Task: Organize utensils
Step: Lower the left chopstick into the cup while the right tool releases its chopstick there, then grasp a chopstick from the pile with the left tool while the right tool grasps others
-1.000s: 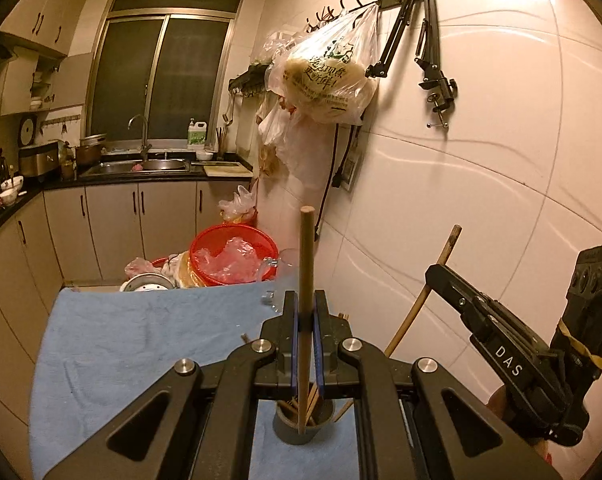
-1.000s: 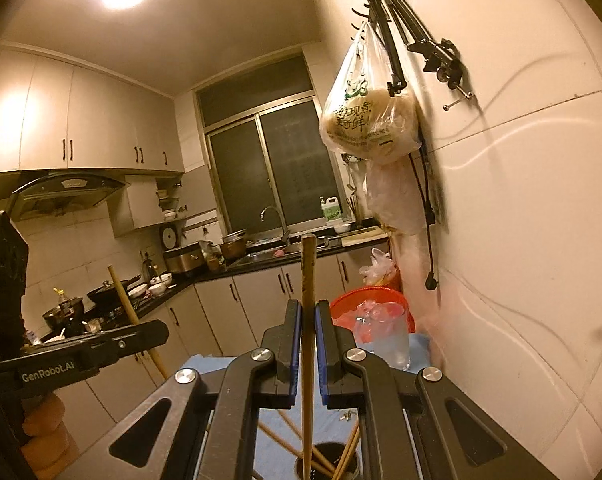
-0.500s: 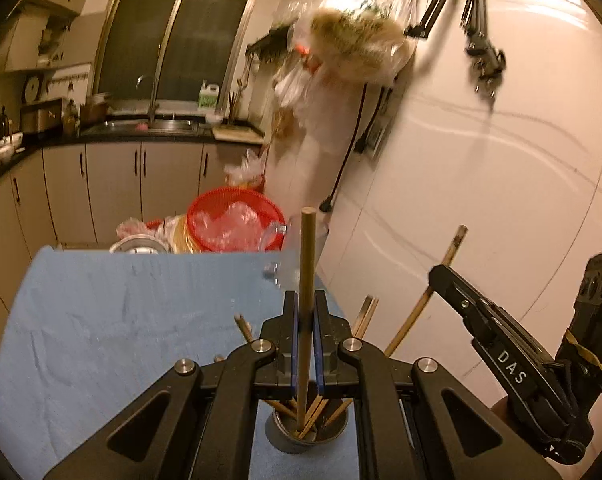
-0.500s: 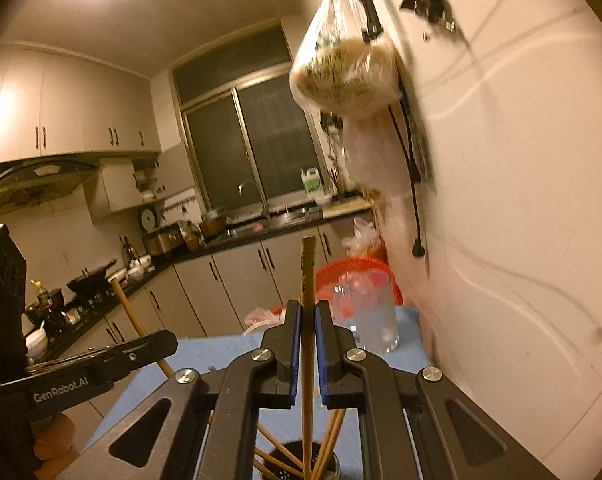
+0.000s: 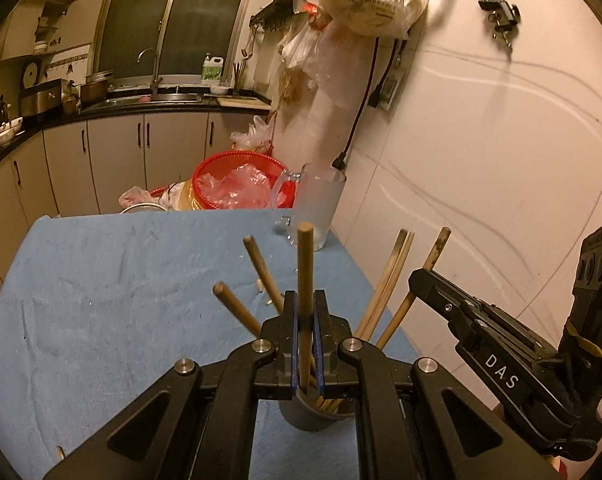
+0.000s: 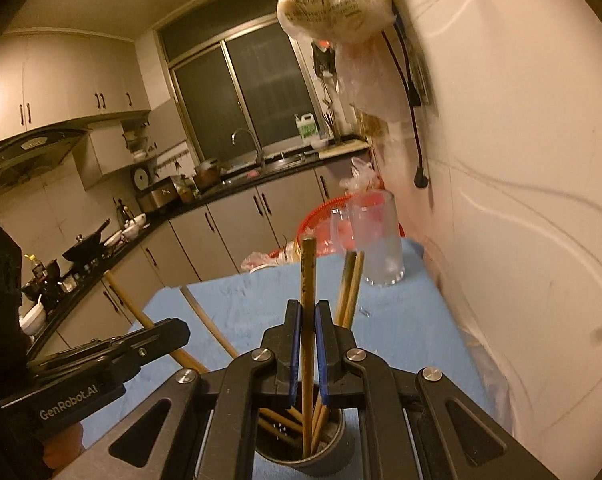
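Both grippers have dropped toward the holder (image 6: 305,440) since a second ago; chopstick tips now inside the cup. Left gripper (image 5: 305,344) clenched on one chopstick (image 5: 304,264), right gripper (image 6: 308,352) clenched on another chopstick (image 6: 308,280), both near upright. Holder sits on the blue cloth (image 5: 101,280), more sticks already in it. Step: insertion. Next, likely: release both and lift clear without snagging neighbours.

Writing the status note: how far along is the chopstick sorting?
Done: several chopsticks already stand in the holder on the blue cloth.
In hand: the left gripper and the right gripper are each shut on one chopstick, lower ends in or just above the holder.
Left: release both. No loose chopsticks show on the cloth.
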### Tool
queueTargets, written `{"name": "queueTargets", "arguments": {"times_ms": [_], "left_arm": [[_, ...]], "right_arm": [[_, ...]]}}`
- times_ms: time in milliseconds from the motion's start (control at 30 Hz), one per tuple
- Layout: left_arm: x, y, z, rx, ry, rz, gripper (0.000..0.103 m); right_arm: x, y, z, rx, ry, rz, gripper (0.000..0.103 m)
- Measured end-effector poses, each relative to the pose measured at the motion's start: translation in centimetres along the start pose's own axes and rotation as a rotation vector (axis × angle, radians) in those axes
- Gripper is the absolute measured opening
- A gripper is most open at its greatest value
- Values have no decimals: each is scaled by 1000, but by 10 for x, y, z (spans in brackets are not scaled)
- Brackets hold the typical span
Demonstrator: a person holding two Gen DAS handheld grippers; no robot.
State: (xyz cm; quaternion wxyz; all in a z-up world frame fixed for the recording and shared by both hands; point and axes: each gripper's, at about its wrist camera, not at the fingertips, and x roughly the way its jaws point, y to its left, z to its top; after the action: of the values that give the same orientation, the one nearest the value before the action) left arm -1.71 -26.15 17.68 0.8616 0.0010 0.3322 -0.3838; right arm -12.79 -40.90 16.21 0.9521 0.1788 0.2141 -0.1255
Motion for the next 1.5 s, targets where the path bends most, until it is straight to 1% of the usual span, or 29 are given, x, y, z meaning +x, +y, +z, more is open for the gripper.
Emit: {"name": "queueTargets", "arguments": {"times_ms": [133,367,533,700,767,833,867,1133,1500], "left_arm": [[1,0,-5,5,9,2,7],[-6,3,-7,-1,11,-1,8],[-23,3,-8,-2,-13,-4,9],[-47,6,-14,-4,-40,-8,9],[-57,8,-17,-2,-51,-4,10],[-66,11,-23,-5,-54,-2,17],[-69,13,-26,-8,-56,2,18],[-90,32,-53,-18,-44,46,18],[-96,61,-83,-78,-4,74,18]], "right_arm": [[5,-3,-6,5,29,-11,9],[-2,-7,-7,31,38,-2,11],[-20,-2,-7,30,10,-8,11],[-39,9,-9,-5,-18,-25,11],[-45,13,-11,-19,-24,-30,11],[-52,18,-14,-27,-29,-35,11],[-55,20,-17,-31,-30,-35,11],[-65,35,-37,-54,-10,-28,11],[-64,52,-62,-99,42,-17,11]]}}
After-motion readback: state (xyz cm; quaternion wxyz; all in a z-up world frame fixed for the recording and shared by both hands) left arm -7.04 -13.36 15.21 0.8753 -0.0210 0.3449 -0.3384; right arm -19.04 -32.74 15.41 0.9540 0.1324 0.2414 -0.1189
